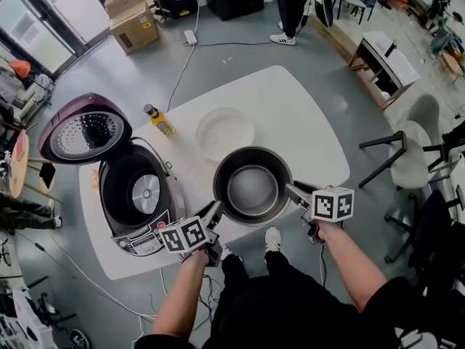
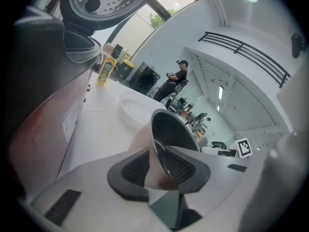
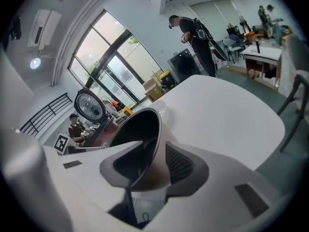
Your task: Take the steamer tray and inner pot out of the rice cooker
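Left gripper jaws are narrow and straddle the left rim of the inner pot, pads slack. Right gripper does the same on the right rim. Pot sits upright on the white table, beside the open rice cooker. Steamer tray lies just beyond.

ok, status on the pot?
Both left gripper and right gripper open, fingers astride inner pot rim. Pot on table, steamer tray behind it. Nothing in the way.
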Demonstrator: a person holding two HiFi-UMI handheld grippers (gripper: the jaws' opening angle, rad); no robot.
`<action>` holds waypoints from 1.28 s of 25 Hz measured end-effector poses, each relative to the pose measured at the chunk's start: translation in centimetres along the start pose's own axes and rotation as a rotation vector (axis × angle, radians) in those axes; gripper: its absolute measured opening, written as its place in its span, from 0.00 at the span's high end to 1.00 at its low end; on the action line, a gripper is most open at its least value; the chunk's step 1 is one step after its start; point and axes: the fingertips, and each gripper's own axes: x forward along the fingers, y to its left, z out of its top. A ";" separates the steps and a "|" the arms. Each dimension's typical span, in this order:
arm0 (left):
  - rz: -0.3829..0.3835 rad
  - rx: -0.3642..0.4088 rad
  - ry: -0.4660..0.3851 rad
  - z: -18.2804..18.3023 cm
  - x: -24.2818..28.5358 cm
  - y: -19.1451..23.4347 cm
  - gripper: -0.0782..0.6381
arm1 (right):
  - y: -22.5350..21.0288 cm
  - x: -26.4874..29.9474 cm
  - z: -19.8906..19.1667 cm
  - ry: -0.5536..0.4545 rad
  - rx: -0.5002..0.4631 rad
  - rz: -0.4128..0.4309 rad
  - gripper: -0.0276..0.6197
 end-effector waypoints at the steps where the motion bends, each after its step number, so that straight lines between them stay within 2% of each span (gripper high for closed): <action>1: 0.014 0.023 0.001 0.0 -0.3 -0.1 0.70 | 0.0 -0.2 0.3 -0.009 -0.021 -0.014 0.73; 4: 0.038 0.151 -0.016 1.1 -1.6 -1.6 0.43 | 0.4 -1.7 2.7 -0.071 -0.108 -0.061 0.57; 8: 0.096 0.355 -0.132 5.2 -4.6 -4.4 0.28 | 4.3 -3.3 6.8 -0.178 -0.281 -0.061 0.44; 11: 0.159 0.478 -0.248 8.7 -7.4 -6.6 0.25 | 9.1 -4.1 9.4 -0.249 -0.429 -0.024 0.40; 15: 0.247 0.627 -0.389 12.3 -11.5 -9.2 0.26 | 16.2 -5.3 12.4 -0.350 -0.625 0.029 0.39; 22: 0.357 0.777 -0.666 17.4 -20.0 -13.6 0.33 | 26.4 -7.7 16.2 -0.546 -0.873 0.078 0.39; 26: 0.365 0.799 -0.756 18.5 -22.9 -15.4 0.41 | 30.2 -8.7 16.7 -0.626 -0.945 0.087 0.39; 29: 0.395 0.833 -0.802 19.0 -24.8 -16.1 0.46 | 32.4 -8.9 16.8 -0.649 -0.972 0.113 0.40; 32: 0.419 0.846 -0.838 19.5 -26.0 -16.1 0.60 | 33.8 -8.7 16.7 -0.658 -0.984 0.136 0.48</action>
